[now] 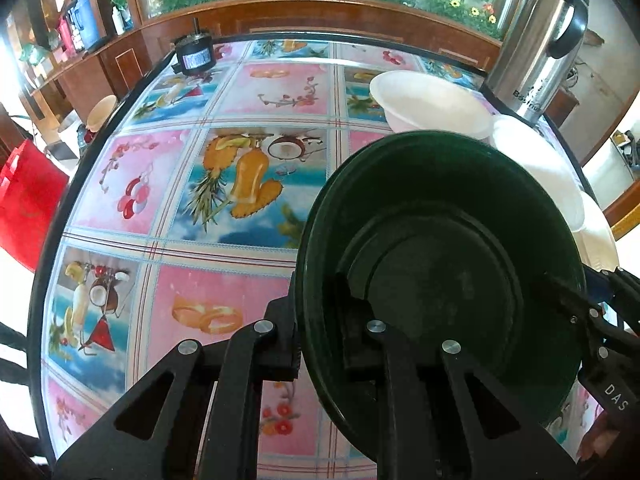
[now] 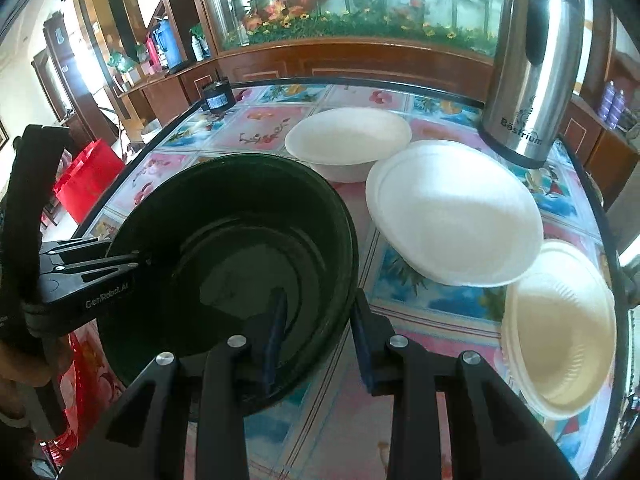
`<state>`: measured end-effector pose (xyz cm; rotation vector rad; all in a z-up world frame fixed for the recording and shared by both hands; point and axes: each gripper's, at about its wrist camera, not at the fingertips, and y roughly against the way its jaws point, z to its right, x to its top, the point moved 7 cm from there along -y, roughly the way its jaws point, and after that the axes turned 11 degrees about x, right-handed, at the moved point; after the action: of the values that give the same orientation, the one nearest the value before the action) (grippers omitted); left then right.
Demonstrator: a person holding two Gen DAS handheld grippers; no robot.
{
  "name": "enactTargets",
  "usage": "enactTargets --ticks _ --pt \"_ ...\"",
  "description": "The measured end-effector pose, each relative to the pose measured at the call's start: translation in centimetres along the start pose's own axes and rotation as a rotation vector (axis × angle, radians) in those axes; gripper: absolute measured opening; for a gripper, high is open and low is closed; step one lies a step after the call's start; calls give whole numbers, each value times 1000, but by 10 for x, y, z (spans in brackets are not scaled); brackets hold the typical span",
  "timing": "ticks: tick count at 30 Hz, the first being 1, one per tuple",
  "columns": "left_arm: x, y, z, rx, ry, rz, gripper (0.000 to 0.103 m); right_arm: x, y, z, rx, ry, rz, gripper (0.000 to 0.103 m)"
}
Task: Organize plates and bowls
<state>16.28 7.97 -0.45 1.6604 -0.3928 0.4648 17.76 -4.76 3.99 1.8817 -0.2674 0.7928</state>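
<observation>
A dark green bowl (image 1: 440, 248) (image 2: 240, 248) hangs over the fruit-patterned table (image 1: 168, 184), gripped on opposite sides of its rim. My left gripper (image 1: 320, 320) is shut on the near-left rim, one finger inside and one outside; in the right wrist view it (image 2: 120, 260) clamps the bowl's left edge. My right gripper (image 2: 320, 312) is shut on the bowl's right wall, with its blue pads (image 2: 276, 336) on either side of it; it (image 1: 580, 312) shows at the bowl's right in the left wrist view. Three white bowls stand to the right: one (image 2: 348, 140), a larger one (image 2: 452, 208) and a cream one (image 2: 560, 328).
A tall steel thermos (image 2: 528, 72) (image 1: 540, 40) stands at the table's far right corner. A small black cylinder (image 1: 192, 56) sits at the far left corner. A red bag (image 1: 28, 200) hangs past the left edge. A wooden cabinet with flowers runs behind the table.
</observation>
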Motion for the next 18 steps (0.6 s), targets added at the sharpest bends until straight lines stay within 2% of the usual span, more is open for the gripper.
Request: enactTargets --ticks 18 --pt "-28 33 6 -14 0 33 13 -24 28 -9 -31 2 20 34"
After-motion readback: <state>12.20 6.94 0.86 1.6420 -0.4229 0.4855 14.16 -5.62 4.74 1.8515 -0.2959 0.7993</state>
